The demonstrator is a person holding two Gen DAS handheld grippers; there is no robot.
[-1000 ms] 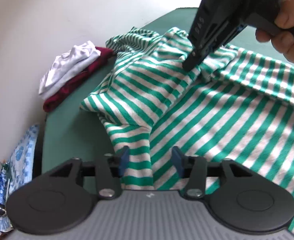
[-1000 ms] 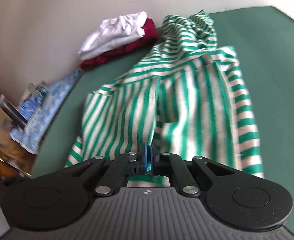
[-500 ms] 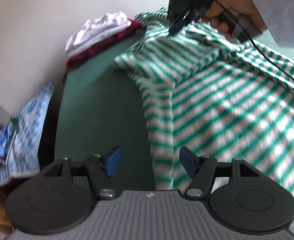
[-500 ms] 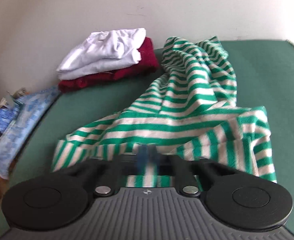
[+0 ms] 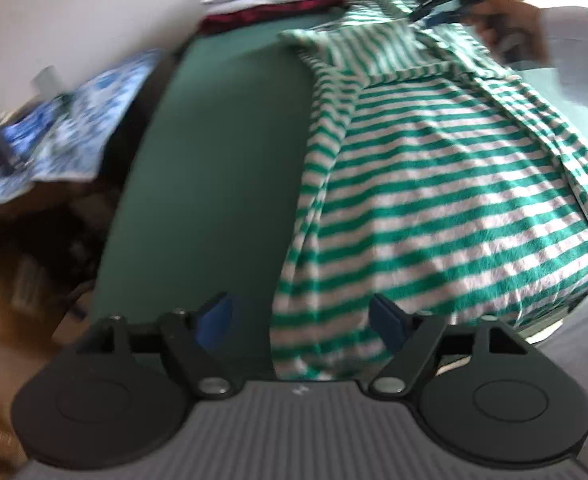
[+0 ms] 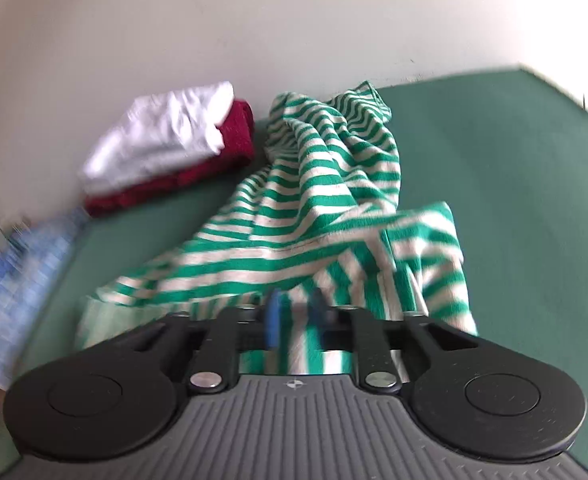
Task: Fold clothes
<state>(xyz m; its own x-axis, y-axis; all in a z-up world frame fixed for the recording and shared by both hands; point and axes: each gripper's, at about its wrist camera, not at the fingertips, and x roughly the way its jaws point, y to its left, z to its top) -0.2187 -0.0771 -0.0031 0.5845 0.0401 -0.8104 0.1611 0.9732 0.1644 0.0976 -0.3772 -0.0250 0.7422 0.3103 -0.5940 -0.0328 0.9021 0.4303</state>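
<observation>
A green-and-white striped knit garment [image 5: 434,184] lies spread and rumpled across a dark green cloth-covered table [image 5: 213,168], one bunched end reaching toward the pale wall at the far side. The left gripper [image 5: 302,316] hangs over the near edge of this striped garment with its blue-padded fingers [image 5: 213,314] set wide and still spreading; the cloth's hem lies between them, but neither pad presses on it, so it grips nothing. The right gripper [image 6: 296,314] sits low over a folded edge of the same garment [image 6: 326,216], its jaws parting, striped fabric showing in the gap between the blurred blue pads [image 6: 271,316]; whether the pads still touch the cloth cannot be told. In the left wrist view that right gripper [image 5: 434,12] appears at the far end of the garment, carried by a person's hand [image 5: 510,28] in a pale sleeve [image 5: 578,36]. Near the wall, just beside the garment's bunched end, a folded white cloth [image 6: 161,136] rests on a folded dark red one [image 6: 181,180]. A blue-and-white patterned fabric [image 5: 65,132] lies beyond the table's left edge.
</observation>
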